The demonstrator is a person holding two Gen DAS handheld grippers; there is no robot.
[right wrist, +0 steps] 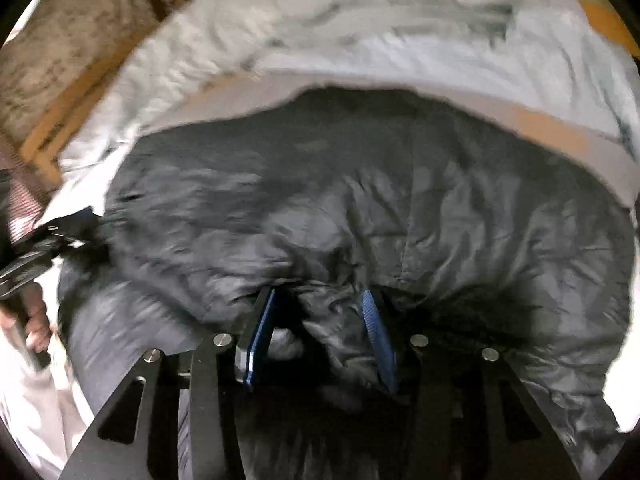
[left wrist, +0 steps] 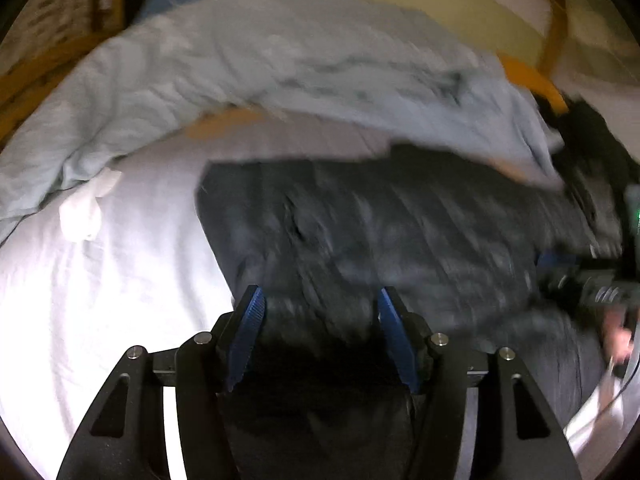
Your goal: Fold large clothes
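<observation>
A large dark grey puffy jacket (left wrist: pixel 380 232) lies on a white bed sheet (left wrist: pixel 100 280); it fills the right wrist view (right wrist: pixel 320 208) too. My left gripper (left wrist: pixel 320 300) has its blue pads (left wrist: pixel 248 332) wide apart, with jacket fabric lying between them. My right gripper (right wrist: pixel 318 300) also has its pads (right wrist: pixel 376 332) apart, with a bunched fold of the jacket between them. Both views are motion-blurred. The right gripper shows at the right edge of the left wrist view (left wrist: pixel 600 288), the left one at the left edge of the right wrist view (right wrist: pixel 36 248).
A rumpled pale blue duvet (left wrist: pixel 260 68) lies beyond the jacket, also in the right wrist view (right wrist: pixel 360 28). A small white cloth (left wrist: pixel 86 208) lies on the sheet at left. A wooden bed frame (left wrist: pixel 532 72) and floor (right wrist: pixel 60 40) show behind.
</observation>
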